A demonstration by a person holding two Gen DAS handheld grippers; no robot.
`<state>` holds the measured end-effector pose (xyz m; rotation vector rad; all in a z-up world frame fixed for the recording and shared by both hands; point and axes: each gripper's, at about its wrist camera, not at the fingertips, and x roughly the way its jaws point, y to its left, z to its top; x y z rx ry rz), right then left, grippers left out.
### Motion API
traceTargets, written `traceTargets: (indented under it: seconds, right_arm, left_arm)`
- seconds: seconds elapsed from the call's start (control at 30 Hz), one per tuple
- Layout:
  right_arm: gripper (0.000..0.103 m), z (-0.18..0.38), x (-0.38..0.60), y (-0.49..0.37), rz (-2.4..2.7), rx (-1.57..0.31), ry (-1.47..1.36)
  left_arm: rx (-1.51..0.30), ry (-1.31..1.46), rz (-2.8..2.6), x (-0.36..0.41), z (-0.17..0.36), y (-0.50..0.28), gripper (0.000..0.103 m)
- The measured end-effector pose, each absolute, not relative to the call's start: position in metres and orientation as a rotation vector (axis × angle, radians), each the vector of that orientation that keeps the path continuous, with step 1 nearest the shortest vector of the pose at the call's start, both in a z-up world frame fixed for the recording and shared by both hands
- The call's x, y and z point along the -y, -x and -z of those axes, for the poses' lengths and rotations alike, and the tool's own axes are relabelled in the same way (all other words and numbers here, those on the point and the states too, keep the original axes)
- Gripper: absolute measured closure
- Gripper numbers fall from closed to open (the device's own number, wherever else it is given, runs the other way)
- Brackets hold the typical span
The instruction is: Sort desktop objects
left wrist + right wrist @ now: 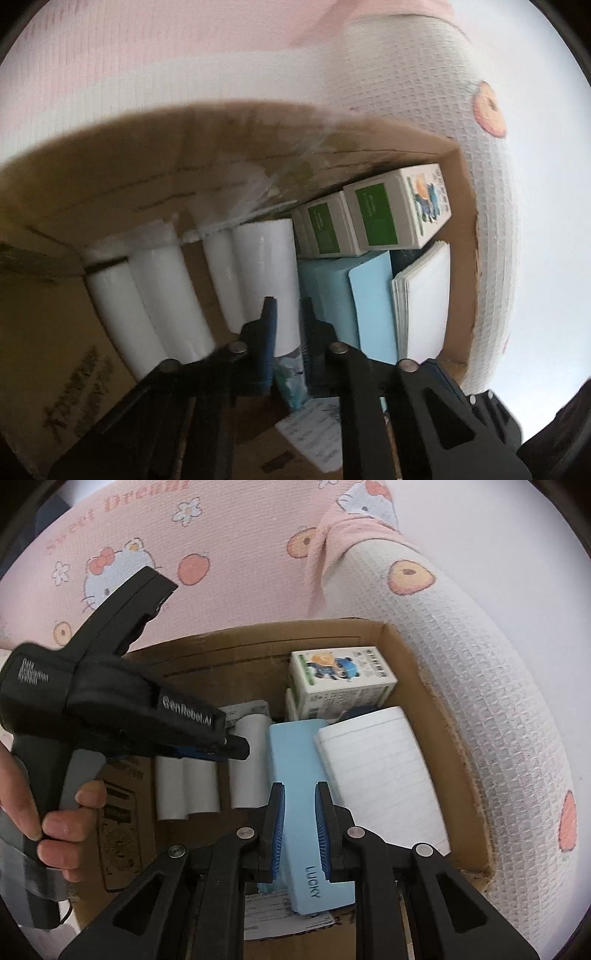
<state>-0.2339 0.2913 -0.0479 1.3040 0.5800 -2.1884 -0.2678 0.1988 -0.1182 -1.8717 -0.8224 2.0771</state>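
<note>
While both grippers hover over cardboard box (436,709), nothing's gripped.
R gripper (300,823) narrow; L gripper (288,314) narrow; blue box (299,775) looks stiff, light: pinch long sides.

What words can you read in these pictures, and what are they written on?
"LUCKY": on the light blue box between the right gripper's fingers.
"GenRobot.AI": on the left gripper's black body.
"Sweet Dream": pink letters on the cartoon-cat blanket.
Too small or blurred: print on the green-and-white cartons, the cardboard box floor, and the paper slip.
</note>
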Motion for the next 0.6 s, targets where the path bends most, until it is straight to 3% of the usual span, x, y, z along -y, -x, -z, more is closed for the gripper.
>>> traceTargets:
  seconds: [0.3, 0.6]
  right_arm:
    - [0.089, 0.061, -0.269, 0.233, 2.077, -0.541, -1.404]
    - [0.089, 0.089, -0.228, 0.233, 2.005, -0.624, -1.516]
  left_arm:
    - [0.572, 1.59, -2.211, -0.187, 0.064, 0.249, 0.092]
    - [0.645, 1.312, -2.18, -0.145, 0.035, 0.234, 0.092]
